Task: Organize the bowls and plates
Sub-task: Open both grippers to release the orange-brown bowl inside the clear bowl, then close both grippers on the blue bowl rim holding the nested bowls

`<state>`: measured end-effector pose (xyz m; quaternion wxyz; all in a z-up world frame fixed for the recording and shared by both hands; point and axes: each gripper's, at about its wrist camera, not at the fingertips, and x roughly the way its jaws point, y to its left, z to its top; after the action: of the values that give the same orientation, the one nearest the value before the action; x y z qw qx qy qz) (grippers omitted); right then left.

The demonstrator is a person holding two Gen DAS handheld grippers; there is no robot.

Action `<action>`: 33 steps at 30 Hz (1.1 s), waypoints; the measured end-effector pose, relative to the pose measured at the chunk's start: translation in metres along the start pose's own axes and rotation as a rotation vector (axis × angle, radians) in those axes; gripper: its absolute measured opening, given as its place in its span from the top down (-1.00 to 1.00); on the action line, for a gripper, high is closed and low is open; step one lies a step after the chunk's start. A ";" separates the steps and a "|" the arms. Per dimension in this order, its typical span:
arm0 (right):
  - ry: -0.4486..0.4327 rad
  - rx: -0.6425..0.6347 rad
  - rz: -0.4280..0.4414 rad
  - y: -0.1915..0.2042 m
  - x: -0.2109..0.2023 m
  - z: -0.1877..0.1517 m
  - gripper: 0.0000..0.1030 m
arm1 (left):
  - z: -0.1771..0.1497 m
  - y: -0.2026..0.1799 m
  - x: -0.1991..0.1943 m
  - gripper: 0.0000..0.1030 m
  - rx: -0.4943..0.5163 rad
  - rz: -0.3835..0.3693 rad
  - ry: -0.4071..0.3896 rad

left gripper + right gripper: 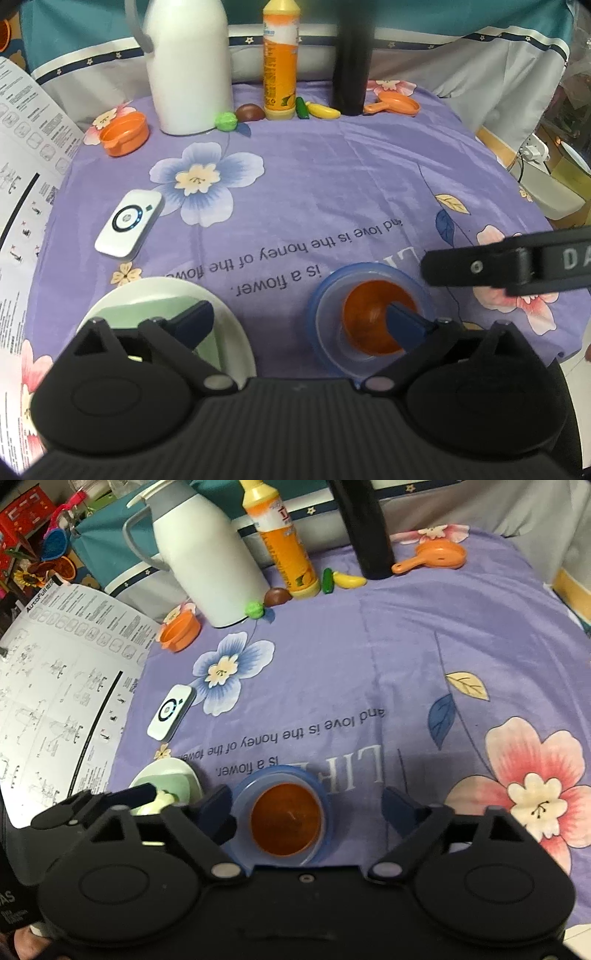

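A blue bowl with a small orange bowl nested inside sits on the purple flowered tablecloth near the front. A white plate holding a pale green square plate lies to its left. My left gripper is open, one finger over the white plate, the other over the orange bowl. My right gripper is open, its fingers spread either side of the blue bowl and orange bowl. The white plate lies left of it. The right gripper also shows in the left wrist view.
At the back stand a white thermos jug, an orange bottle and a black cylinder, with small toy foods. An orange toy cup, orange toy pan, white remote-like device and a printed paper sheet lie around.
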<state>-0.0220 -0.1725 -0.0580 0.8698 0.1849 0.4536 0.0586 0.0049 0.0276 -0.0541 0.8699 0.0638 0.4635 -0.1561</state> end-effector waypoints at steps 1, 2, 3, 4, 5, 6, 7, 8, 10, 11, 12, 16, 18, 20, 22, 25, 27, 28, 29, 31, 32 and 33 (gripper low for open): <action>-0.003 0.002 -0.006 0.000 0.000 -0.001 -0.83 | -0.002 0.000 0.000 -0.98 -0.002 0.000 0.003; -0.004 0.005 -0.010 -0.001 -0.001 -0.002 -0.84 | -0.003 0.001 0.001 -0.98 -0.004 0.001 0.005; -0.005 0.012 -0.014 -0.001 -0.001 -0.004 -0.86 | -0.004 0.001 0.001 -0.99 -0.006 0.002 0.006; -0.006 0.021 -0.016 -0.003 -0.001 -0.005 -0.94 | -0.005 0.001 0.001 -0.99 -0.007 0.003 0.006; -0.009 0.029 -0.015 -0.005 -0.002 -0.006 -1.00 | -0.005 0.002 0.001 -0.99 -0.008 0.005 0.006; -0.012 0.036 -0.015 -0.007 -0.003 -0.008 -1.00 | -0.006 0.002 0.001 -1.00 -0.010 0.005 0.005; -0.013 0.040 -0.018 -0.008 -0.003 -0.010 -1.00 | -0.008 0.002 0.001 -1.00 -0.011 0.005 0.004; -0.013 0.042 -0.023 -0.008 -0.003 -0.012 -1.00 | -0.008 0.002 0.000 -1.00 -0.012 0.005 0.003; -0.010 0.046 -0.032 -0.009 -0.003 -0.015 -1.00 | -0.010 0.003 0.000 -1.00 -0.013 0.006 0.001; -0.007 0.049 -0.035 -0.010 -0.003 -0.016 -1.00 | -0.011 0.003 0.000 -1.00 -0.013 0.005 -0.001; -0.002 0.054 -0.037 -0.011 -0.002 -0.018 -1.00 | -0.012 0.004 0.001 -1.00 -0.012 0.006 -0.002; 0.018 0.089 -0.027 -0.015 0.002 -0.023 -1.00 | -0.017 0.004 0.004 -1.00 -0.010 0.001 0.001; 0.025 0.093 -0.033 -0.015 0.005 -0.025 -1.00 | -0.019 0.003 0.007 -1.00 -0.010 -0.002 0.007; 0.035 0.096 -0.038 -0.015 0.008 -0.026 -1.00 | -0.020 0.003 0.010 -1.00 -0.013 -0.007 0.014; 0.043 0.098 -0.041 -0.015 0.012 -0.027 -1.00 | -0.021 0.004 0.014 -1.00 -0.020 -0.015 0.023; 0.051 0.103 -0.047 -0.015 0.016 -0.026 -1.00 | -0.021 0.004 0.021 -1.00 -0.027 -0.023 0.036; 0.056 0.108 -0.049 -0.017 0.019 -0.026 -1.00 | -0.022 0.003 0.024 -1.00 -0.027 -0.026 0.043; 0.058 0.109 -0.051 -0.017 0.020 -0.026 -1.00 | -0.022 0.002 0.026 -1.00 -0.027 -0.029 0.047; 0.058 0.111 -0.054 -0.017 0.021 -0.026 -1.00 | -0.021 0.001 0.028 -1.00 -0.026 -0.032 0.049; 0.059 0.117 -0.054 -0.018 0.024 -0.026 -1.00 | -0.021 -0.001 0.031 -1.00 -0.022 -0.040 0.053; 0.059 0.121 -0.053 -0.018 0.025 -0.026 -1.00 | -0.021 -0.002 0.032 -1.00 -0.020 -0.043 0.054; 0.059 0.123 -0.051 -0.018 0.026 -0.026 -1.00 | -0.021 -0.003 0.033 -1.00 -0.017 -0.046 0.055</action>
<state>-0.0290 -0.1755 -0.0977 0.8443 0.2246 0.4864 0.0137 0.0049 0.0227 -0.0933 0.8535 0.0502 0.4900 -0.1703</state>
